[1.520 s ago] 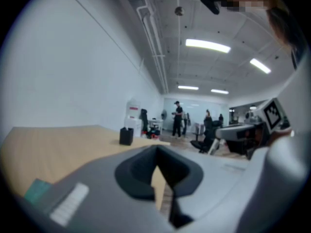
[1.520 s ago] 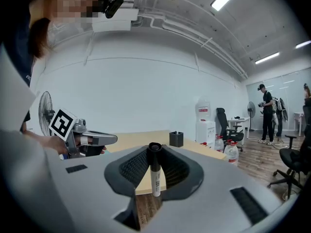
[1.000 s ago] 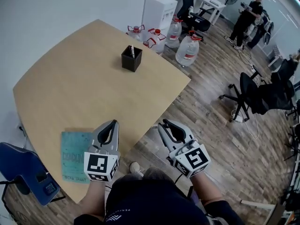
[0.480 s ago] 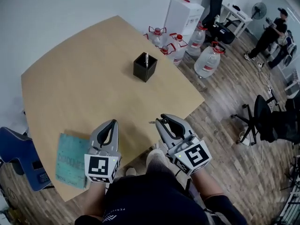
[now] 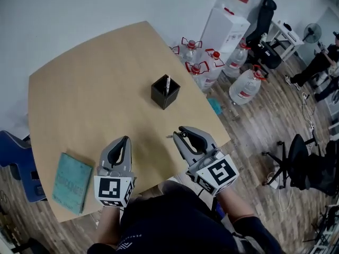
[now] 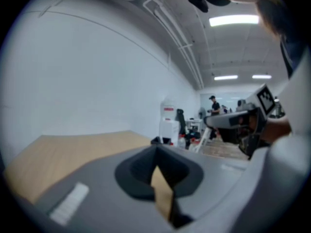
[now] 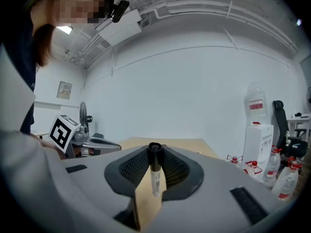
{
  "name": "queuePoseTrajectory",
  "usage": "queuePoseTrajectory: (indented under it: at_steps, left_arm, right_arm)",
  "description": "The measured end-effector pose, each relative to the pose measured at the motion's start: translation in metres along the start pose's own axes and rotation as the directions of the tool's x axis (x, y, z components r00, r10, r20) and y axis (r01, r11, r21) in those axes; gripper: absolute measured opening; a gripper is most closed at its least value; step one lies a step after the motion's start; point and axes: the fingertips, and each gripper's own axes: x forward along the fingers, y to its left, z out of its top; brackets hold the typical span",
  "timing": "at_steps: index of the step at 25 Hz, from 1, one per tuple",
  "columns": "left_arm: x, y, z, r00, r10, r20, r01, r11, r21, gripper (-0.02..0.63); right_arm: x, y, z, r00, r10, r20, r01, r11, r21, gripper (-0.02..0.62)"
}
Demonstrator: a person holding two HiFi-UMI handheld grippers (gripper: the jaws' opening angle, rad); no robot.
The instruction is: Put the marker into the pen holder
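Observation:
A black square pen holder (image 5: 162, 95) stands on the light wooden table (image 5: 79, 89) towards its right side, with a white pen (image 5: 167, 83) upright inside. My right gripper (image 5: 181, 133) hovers over the table's near edge, well short of the holder. It is shut on a black marker (image 7: 155, 174) that stands upright between its jaws in the right gripper view, cap end towards the tips (image 7: 154, 152). Level with it to the left, my left gripper (image 5: 126, 140) has its jaws closed together with nothing in them (image 6: 156, 154).
A teal book (image 5: 71, 182) lies at the table's near left corner. Large water bottles (image 5: 244, 87) and a white dispenser (image 5: 225, 28) stand on the floor beyond the table's right edge. A blue chair (image 5: 18, 165) is at the left, a black office chair (image 5: 296, 163) at the right.
The view has swung and closed in: table and pen holder sit nearer and further right, and both grippers now hang over the tabletop's near edge. Their grip is unchanged.

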Motion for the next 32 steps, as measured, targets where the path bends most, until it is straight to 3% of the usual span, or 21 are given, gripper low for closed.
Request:
queuePoseTrajectory:
  at_steps: [16, 32]
  left_arm:
    - [0.032, 0.003, 0.012, 0.983, 0.186, 0.0, -0.186, 0.982, -0.031, 0.003]
    - [0.057, 0.027, 0.009, 0.949, 0.314, -0.029, -0.316, 0.947, -0.057, 0.003]
  right_arm:
    - [0.043, -0.058, 0.03, 0.986, 0.159, 0.052, -0.155, 0.985, -0.078, 0.066]
    - [0.1, -0.111, 0.044, 0.976, 0.197, 0.093, -0.187, 0.977, -0.107, 0.066]
